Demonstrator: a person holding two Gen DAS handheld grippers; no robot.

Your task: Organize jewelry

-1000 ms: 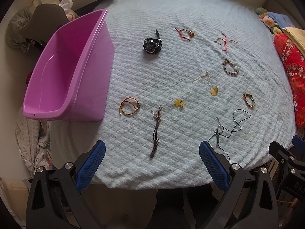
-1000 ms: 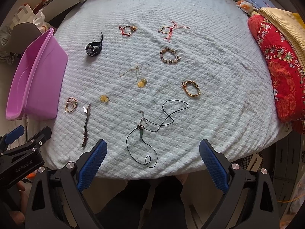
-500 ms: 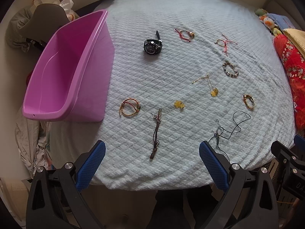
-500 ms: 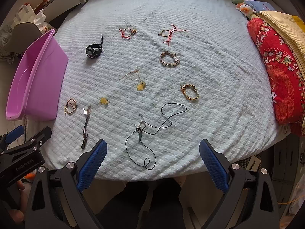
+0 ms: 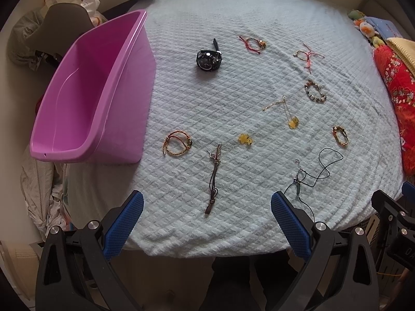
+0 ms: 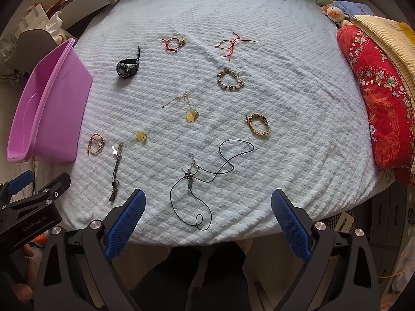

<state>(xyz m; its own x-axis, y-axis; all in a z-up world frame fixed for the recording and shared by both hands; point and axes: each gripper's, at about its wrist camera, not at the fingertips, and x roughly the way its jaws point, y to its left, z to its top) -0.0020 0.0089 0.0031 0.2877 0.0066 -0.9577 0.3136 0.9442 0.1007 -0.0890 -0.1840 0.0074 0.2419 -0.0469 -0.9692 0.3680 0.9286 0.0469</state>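
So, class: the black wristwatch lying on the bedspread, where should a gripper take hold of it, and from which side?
Grip the black wristwatch across its chunky case, coming straight down from above. The case stands proud of the white bedspread, while one strap end pokes away toward the far side and looks thin and floppy. Nothing lies close around it, so open fingers should straddle it freely.

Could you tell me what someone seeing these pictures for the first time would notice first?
Most likely the bright pink tub, empty at the left edge of the white quilted bedspread. Next, the jewelry spread across that bedspread: a black watch toward the far side and a black cord necklace looping near the front edge. Both grippers, left and right, hang open over the near edge, holding nothing.
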